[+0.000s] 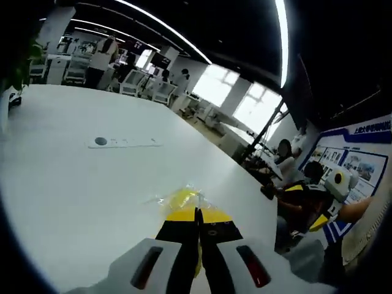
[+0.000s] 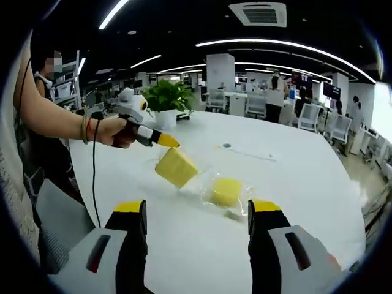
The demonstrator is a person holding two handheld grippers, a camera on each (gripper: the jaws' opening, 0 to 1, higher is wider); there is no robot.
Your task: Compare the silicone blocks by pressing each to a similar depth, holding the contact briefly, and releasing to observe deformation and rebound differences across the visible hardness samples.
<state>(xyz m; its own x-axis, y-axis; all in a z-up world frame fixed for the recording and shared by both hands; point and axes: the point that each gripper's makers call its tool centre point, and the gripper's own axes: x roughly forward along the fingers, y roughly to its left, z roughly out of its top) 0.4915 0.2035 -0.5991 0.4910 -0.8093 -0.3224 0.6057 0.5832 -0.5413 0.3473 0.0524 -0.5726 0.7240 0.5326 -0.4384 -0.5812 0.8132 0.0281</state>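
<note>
Open-plan office space is surrounding us, with a large white table (image 2: 294,184) under long ceiling lights and a potted plant (image 2: 166,98) at its far end. We are working with two yellow silicone blocks on that table. In the right gripper view, the left gripper (image 2: 166,142) is coming in from the left in a person's hand (image 2: 116,131), and its yellow tips are touching the top corner of the larger block (image 2: 176,167), which is standing tilted on an edge. The left gripper view agrees: our left gripper (image 1: 197,215) is showing its jaws closed together, tips against yellow material and crinkled clear wrapping (image 1: 174,197). We cannot tell how deep the press is going.

The smaller block (image 2: 226,190) is lying just beside the larger one, in clear plastic wrap, with nothing touching it. Our right gripper (image 2: 199,214) is hovering near it with its jaws spread wide and empty.

We are judging the comparison as partly done at most: one sample is under contact now, while its hold and release, and the whole press on the smaller sample, are still waiting.
</note>
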